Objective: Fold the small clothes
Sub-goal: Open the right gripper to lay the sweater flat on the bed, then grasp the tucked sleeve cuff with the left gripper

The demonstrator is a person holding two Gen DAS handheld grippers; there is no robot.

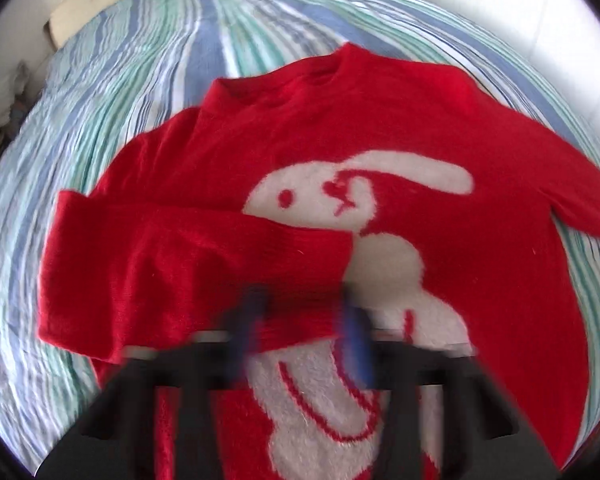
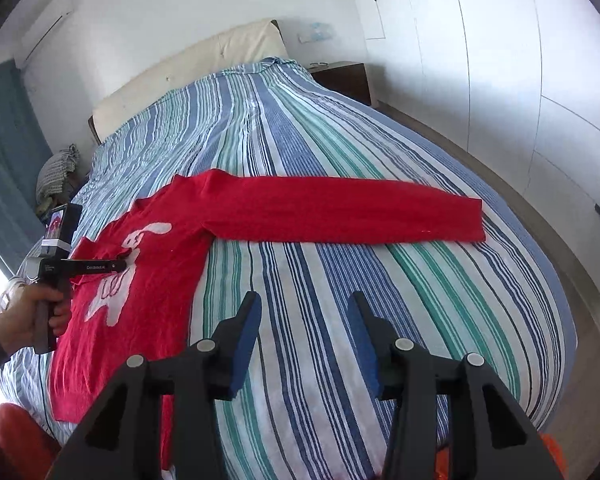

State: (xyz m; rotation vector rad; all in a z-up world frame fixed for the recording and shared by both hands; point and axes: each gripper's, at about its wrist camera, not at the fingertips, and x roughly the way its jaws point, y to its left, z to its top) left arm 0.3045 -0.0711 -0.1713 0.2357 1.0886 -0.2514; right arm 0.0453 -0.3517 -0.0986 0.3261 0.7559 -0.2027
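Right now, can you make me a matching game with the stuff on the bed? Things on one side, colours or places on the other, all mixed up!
Things:
1. sweater
2. bunny
3. bedspread
4. right sleeve

Clues:
A. stretched out flat across the bed
B. white, on the sweater's front
C. blue, green and white stripes
D. red, lying face up

Pairs: 1-D, 2-B, 3-C, 4-A

One red sweater (image 2: 148,248) lies on one striped bed (image 2: 340,288). Two claws show: the left claw (image 2: 124,266) and the right claw (image 2: 305,336). One nightstand (image 2: 346,80) stands beside the bed.
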